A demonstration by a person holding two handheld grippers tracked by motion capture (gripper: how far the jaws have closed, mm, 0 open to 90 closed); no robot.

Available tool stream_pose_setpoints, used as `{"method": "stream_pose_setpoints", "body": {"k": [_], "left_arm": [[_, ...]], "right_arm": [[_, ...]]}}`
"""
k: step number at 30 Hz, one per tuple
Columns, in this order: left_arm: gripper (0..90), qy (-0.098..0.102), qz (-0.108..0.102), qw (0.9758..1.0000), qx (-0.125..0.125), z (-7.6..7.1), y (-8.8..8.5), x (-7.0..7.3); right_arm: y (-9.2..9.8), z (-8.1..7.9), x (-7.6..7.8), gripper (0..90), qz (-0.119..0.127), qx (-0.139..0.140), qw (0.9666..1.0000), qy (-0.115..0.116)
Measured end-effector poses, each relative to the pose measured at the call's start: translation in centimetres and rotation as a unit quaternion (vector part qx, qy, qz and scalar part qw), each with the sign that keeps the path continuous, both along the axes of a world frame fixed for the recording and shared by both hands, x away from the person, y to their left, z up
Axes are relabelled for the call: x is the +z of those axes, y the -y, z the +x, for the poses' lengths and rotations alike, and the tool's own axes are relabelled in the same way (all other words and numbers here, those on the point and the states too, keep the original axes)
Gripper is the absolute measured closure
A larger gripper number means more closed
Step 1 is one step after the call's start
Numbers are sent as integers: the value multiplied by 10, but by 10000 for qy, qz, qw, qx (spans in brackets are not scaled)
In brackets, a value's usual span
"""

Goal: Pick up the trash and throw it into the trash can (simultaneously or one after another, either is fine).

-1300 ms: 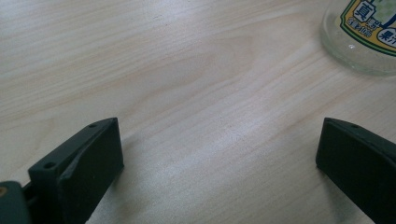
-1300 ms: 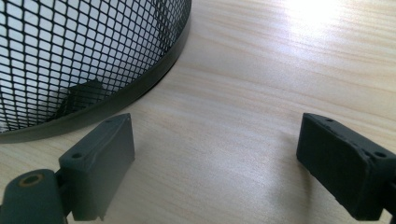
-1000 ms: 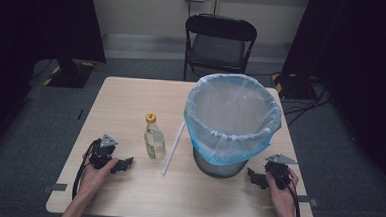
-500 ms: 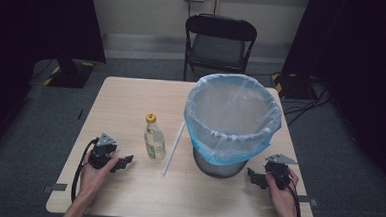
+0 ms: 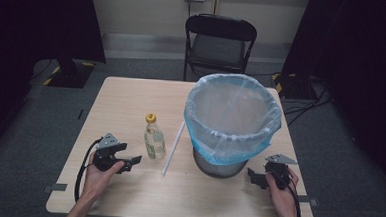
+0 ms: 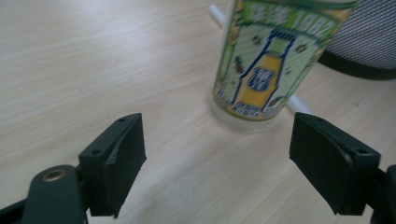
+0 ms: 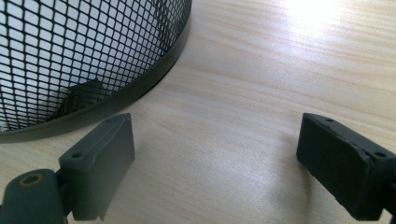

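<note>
High view first: my left gripper [image 5: 128,162] sits near the front left of the pale wooden table [image 5: 126,100], and the small clear plastic bottle with the yellow cap [image 5: 154,138] stands just beyond and to the right of it, near but not touching. The bottle is upright, so its long axis runs straight up from the tabletop, and my jaws point at it roughly level. The left gripper is clearly the nearer one; my right gripper [image 5: 255,178] is well apart from the bottle, on the far side of the black wire-mesh bin with the light blue bag liner [image 5: 233,121].

In the left gripper view the jaws have just been closing a touch but stand wide apart with only bare table between them. The bottle [image 6: 271,60] is ahead and a bit right of centre, so I reckon I need to push forward and shift right before I squeeze.

Looks-wise: a green and yellow printed label wraps the lower body and the base is see-through. A thin white straw [image 5: 173,147] lies flat just to its right, between bottle and bin.

The right gripper's jaws are apart too, nothing in them, with the bin's mesh wall [image 7: 84,60] just beside them.
</note>
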State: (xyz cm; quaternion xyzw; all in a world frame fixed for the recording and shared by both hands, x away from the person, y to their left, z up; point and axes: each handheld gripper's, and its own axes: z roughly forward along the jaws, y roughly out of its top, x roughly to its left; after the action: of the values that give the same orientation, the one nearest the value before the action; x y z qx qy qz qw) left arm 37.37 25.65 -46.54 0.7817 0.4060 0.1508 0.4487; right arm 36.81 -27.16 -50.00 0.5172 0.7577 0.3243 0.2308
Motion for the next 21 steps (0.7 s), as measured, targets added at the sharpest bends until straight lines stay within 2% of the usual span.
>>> {"method": "stream_pose_setpoints", "body": {"k": [2,4,6,11,16,20,21], "left_arm": [[181,36,-104,9999,-122,1,5,3],[181,127,-19,9997,-221,2,12,7],[176,168,-76,9993,-337,4,19,10],[169,285,96,9978,-584,14,37,17],[164,181,140,9978,-617,29,49,15],[165,260,25,9984,-511,35,53,14],[165,244,69,9985,-490,37,53,13]], "right_arm": [[0,0,0,104,-1,4,10000,3],[0,0,0,103,0,0,10000,-1],[0,0,0,103,0,1,10000,0],[0,0,0,104,-1,1,10000,0],[0,0,0,104,0,-1,10000,1],[0,0,0,104,0,0,10000,0],[0,0,0,103,0,1,10000,0]]}}
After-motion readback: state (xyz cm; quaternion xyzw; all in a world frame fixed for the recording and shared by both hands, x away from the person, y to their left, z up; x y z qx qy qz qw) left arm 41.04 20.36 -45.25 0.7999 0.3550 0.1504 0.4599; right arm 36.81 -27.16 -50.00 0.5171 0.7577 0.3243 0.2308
